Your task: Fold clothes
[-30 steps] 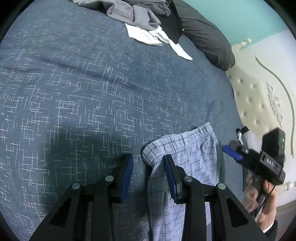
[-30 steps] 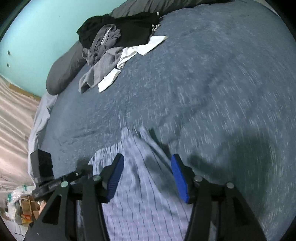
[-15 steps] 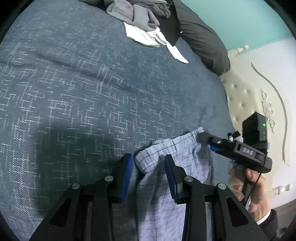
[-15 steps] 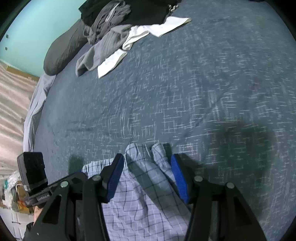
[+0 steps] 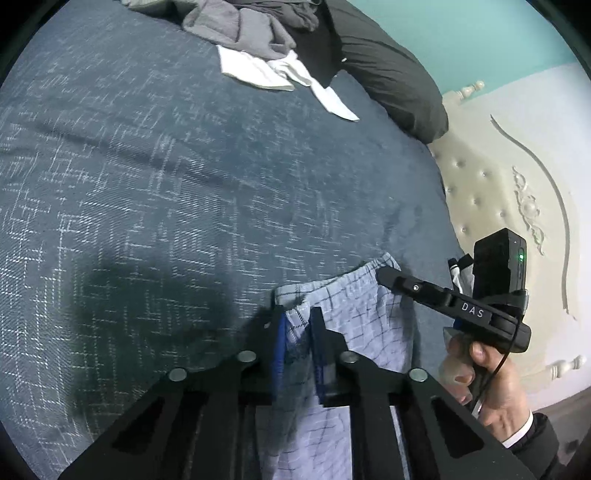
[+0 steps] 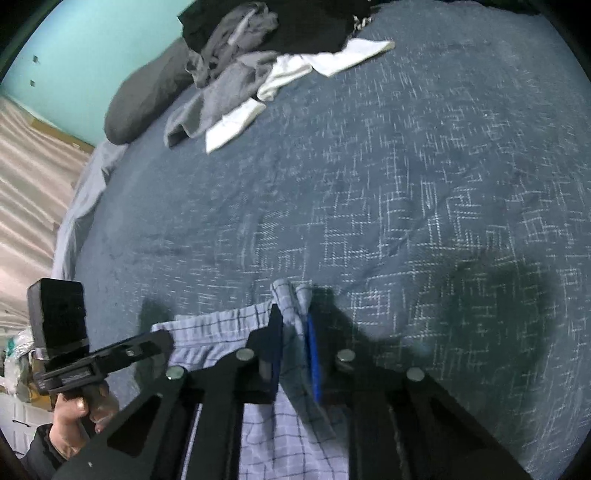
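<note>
Light blue plaid shorts (image 5: 365, 310) lie at the near edge of the dark blue bedspread (image 5: 147, 166), their waistband stretched between my two grippers. My left gripper (image 5: 297, 314) is closing, its blue pads pinching the left end of the waistband. In the right wrist view my right gripper (image 6: 293, 314) is closing too, with a bunched fold of the same shorts (image 6: 221, 325) squeezed between its pads. Each tool shows in the other's view, held by a hand: the right gripper (image 5: 384, 275) at the waistband's far end and the left gripper (image 6: 162, 339) at the lower left.
A pile of grey, black and white clothes (image 5: 251, 33) lies at the far side of the bed beside a dark pillow (image 5: 391, 81). A cream tufted headboard (image 5: 491, 192) borders the bed on the right. A striped curtain (image 6: 26, 184) hangs beyond the bed's left side.
Both grippers' jaws have gone from wide apart to pinched on the shorts' waistband. The right gripper came down and forward to the waistband's end. The cloth now bunches between the pads.
</note>
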